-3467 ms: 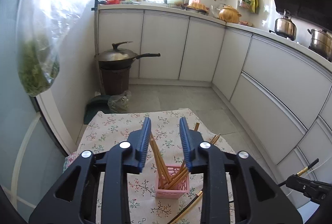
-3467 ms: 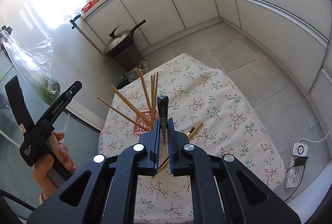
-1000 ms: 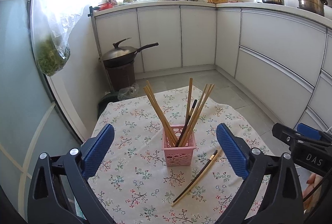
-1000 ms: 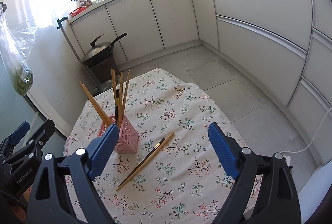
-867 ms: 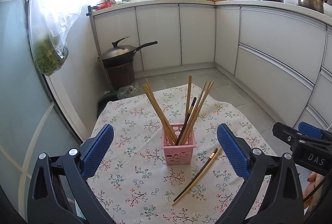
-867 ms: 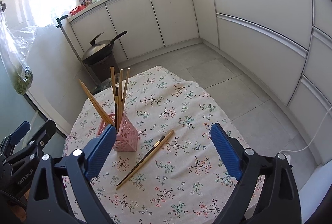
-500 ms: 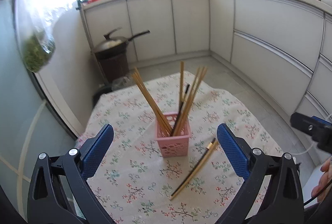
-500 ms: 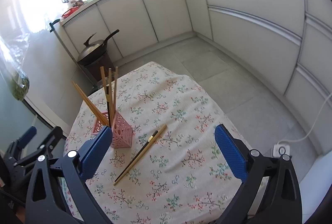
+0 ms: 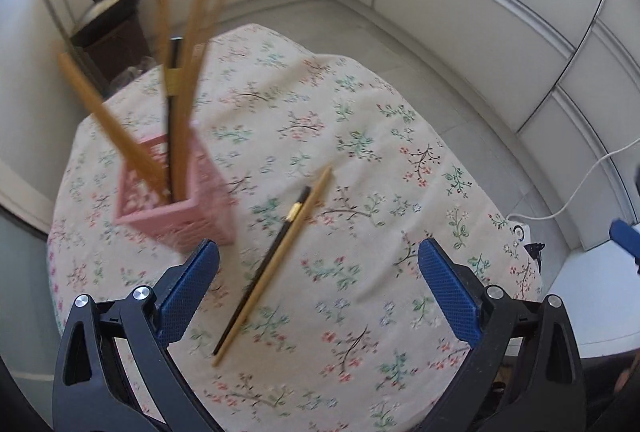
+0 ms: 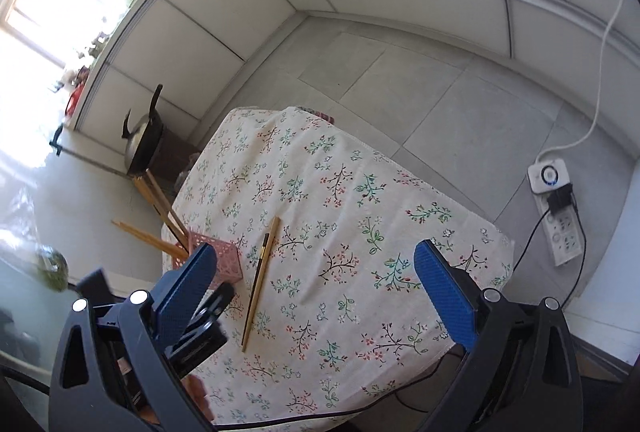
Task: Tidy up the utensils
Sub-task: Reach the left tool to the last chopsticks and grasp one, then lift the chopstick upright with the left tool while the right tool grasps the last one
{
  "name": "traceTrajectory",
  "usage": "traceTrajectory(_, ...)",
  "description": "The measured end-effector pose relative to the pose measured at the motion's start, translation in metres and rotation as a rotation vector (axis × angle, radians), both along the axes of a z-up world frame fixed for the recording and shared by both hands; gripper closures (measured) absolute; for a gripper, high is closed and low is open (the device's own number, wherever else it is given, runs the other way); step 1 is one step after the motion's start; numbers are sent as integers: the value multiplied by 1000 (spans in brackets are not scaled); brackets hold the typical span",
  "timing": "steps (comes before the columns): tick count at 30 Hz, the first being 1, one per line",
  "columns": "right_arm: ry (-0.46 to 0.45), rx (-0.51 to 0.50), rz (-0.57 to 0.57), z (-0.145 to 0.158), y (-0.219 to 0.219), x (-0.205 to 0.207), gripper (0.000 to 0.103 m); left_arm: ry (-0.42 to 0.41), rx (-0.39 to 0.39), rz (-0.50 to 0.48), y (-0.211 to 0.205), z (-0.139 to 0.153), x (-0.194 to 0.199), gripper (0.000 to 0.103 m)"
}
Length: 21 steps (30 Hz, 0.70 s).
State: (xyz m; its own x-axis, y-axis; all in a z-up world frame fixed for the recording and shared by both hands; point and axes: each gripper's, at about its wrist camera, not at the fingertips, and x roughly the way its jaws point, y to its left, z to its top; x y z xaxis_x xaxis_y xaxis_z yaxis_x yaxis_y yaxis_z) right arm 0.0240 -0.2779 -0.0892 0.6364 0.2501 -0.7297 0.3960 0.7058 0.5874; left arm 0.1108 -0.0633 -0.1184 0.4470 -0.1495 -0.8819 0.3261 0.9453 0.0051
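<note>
A pink basket [image 9: 176, 206] stands on the floral tablecloth [image 9: 360, 152] and holds several wooden chopsticks [image 9: 188, 44] and a black one. It also shows in the right wrist view [image 10: 224, 256]. A wooden chopstick [image 9: 276, 260] and a black chopstick [image 9: 268, 256] lie side by side on the cloth right of the basket; they also show in the right wrist view [image 10: 260, 280]. My left gripper [image 9: 318, 288] is wide open and empty above the loose pair. My right gripper [image 10: 316, 292] is wide open and empty, higher up.
A covered wok [image 9: 116, 12] sits on a dark stand on the floor beyond the table. White cabinets [image 9: 460, 12] run along the back and right. A power strip [image 10: 560, 216] with a cable lies on the tiled floor right of the table.
Both grippers have tilted down toward the table. The left one has come closer over the loose chopsticks. The right one has risen and swung right. Both stay wide open.
</note>
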Motion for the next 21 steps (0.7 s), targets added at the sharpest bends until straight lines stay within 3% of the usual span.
traceTrajectory(4, 42, 75, 20, -11, -11, 7, 7, 116, 3, -7, -25, -11, 44, 17)
traceTrajectory(6, 51, 109, 23, -13, -16, 8, 7, 197, 7, 26, -30, -20, 68, 30)
traceTrajectory(7, 55, 130, 25, -14, -18, 9, 7, 224, 14, 39, -31, -26, 76, 43)
traceTrajectory(8, 56, 153, 28, -15, -19, 9, 7, 251, 38, 54, -31, -33, 84, 54)
traceTrajectory(11, 51, 189, 39, -14, -24, 9, 7, 269, 134, 75, -32, -51, 94, 71)
traceTrajectory(21, 65, 232, 45, -18, -28, 10, 7, 274, 231, 102, -21, -89, 105, 81)
